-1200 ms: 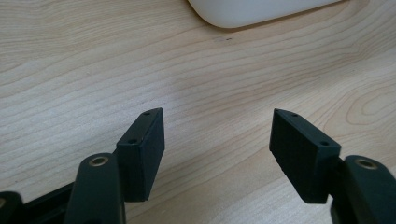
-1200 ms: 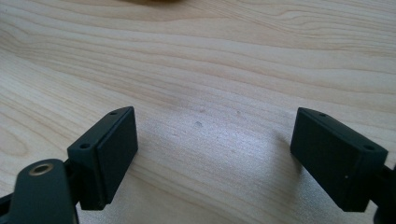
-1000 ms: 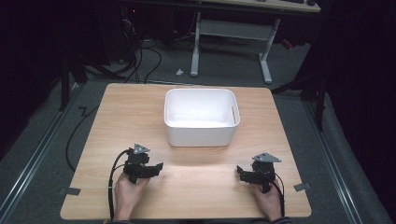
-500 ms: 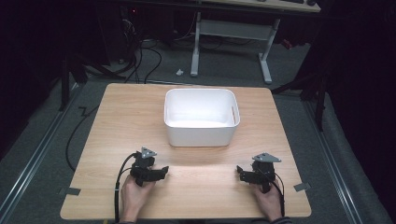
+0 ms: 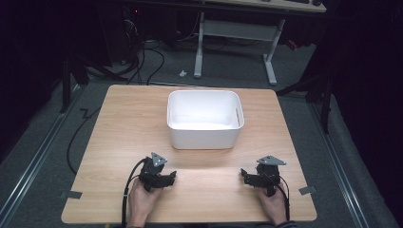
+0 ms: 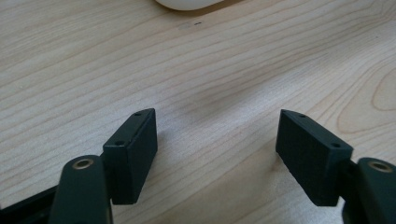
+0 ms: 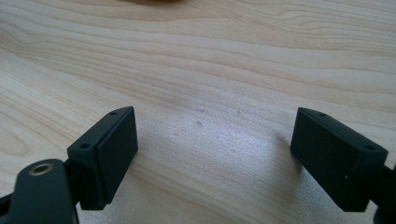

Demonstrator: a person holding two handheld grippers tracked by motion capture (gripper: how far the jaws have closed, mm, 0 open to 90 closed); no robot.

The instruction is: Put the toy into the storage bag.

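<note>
White tub point(image 5: 203, 137) sits mid-table, a bit toward the far edge, open side up. Inside I can see nothing but its own white floor + walls. Long axis runs left-right across the table point(image 5: 123, 123), rounded corners, and there's a slot cut in the right-hand wall.

Left gripper point(image 5: 168, 176) is on the near side of the tub, low over the wood, tips pointing right-ish toward the middle. Its jaws are wide apart and have just been opening, w/ bare wood between them in the left gripper view point(image 6: 217, 135). The tub's edge point(image 6: 187, 3) peeks in at the top there.

Right gripper point(image 5: 244, 175) is near the front right, tips pointing left. Jaws spread wide too in the right gripper view point(image 7: 215, 140), gripping nothing, just tabletop in the gap. Both are well apart from the tub.
</note>
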